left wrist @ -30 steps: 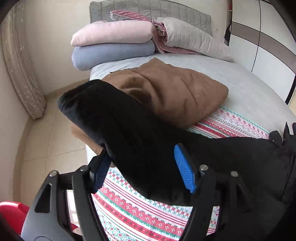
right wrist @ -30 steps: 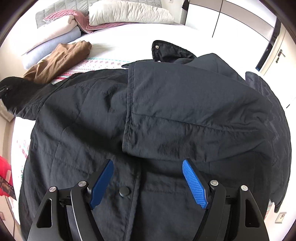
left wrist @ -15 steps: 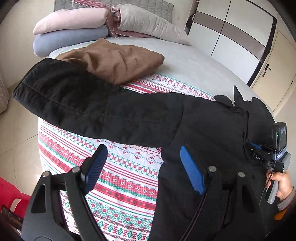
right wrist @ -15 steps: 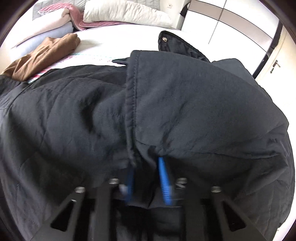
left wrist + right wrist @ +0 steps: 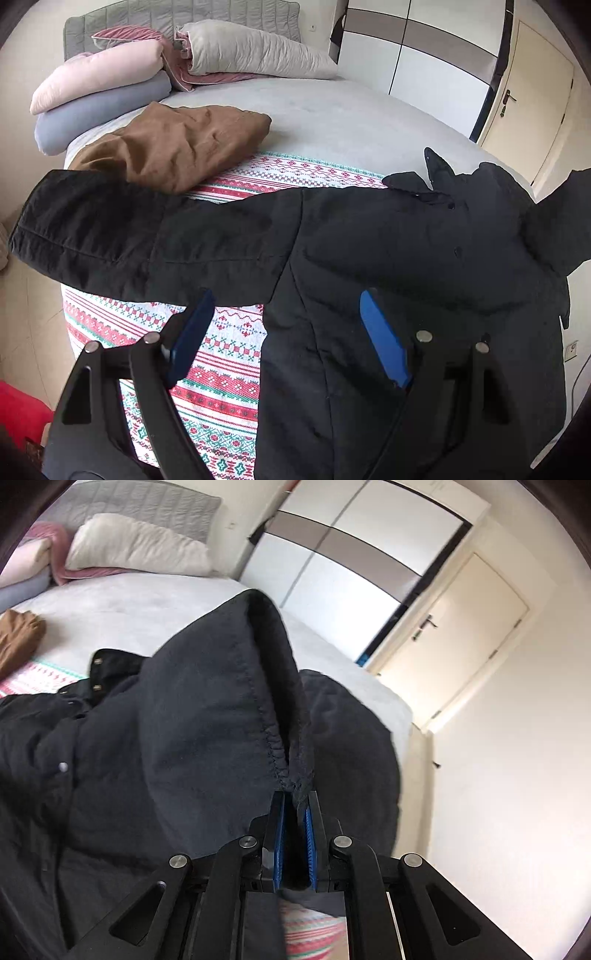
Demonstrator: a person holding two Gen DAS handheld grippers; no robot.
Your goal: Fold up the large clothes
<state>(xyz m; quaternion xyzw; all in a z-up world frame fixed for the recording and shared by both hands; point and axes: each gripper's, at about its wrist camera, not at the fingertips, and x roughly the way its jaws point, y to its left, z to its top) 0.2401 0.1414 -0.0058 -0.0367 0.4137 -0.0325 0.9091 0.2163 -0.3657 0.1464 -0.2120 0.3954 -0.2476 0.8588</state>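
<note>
A large black jacket (image 5: 388, 243) lies spread on the patterned bedspread (image 5: 229, 362), its left sleeve (image 5: 110, 229) stretched out past the bed's left edge. My left gripper (image 5: 286, 325) is open and empty above the jacket's left side, near the underarm. In the right wrist view my right gripper (image 5: 294, 805) is shut on the jacket's right sleeve cuff (image 5: 258, 686) and holds it lifted above the jacket's body (image 5: 74, 775).
A folded brown garment (image 5: 177, 144) lies behind the left sleeve. Pillows and a duvet (image 5: 147, 74) are stacked at the headboard. The grey sheet (image 5: 332, 122) lies beyond the jacket. A wardrobe and a door (image 5: 443, 635) stand to the right. A red object (image 5: 18, 410) sits on the floor.
My right gripper closed on the right sleeve cuff and lifted it off the jacket. My left gripper left the left sleeve and moved right over the jacket's side.
</note>
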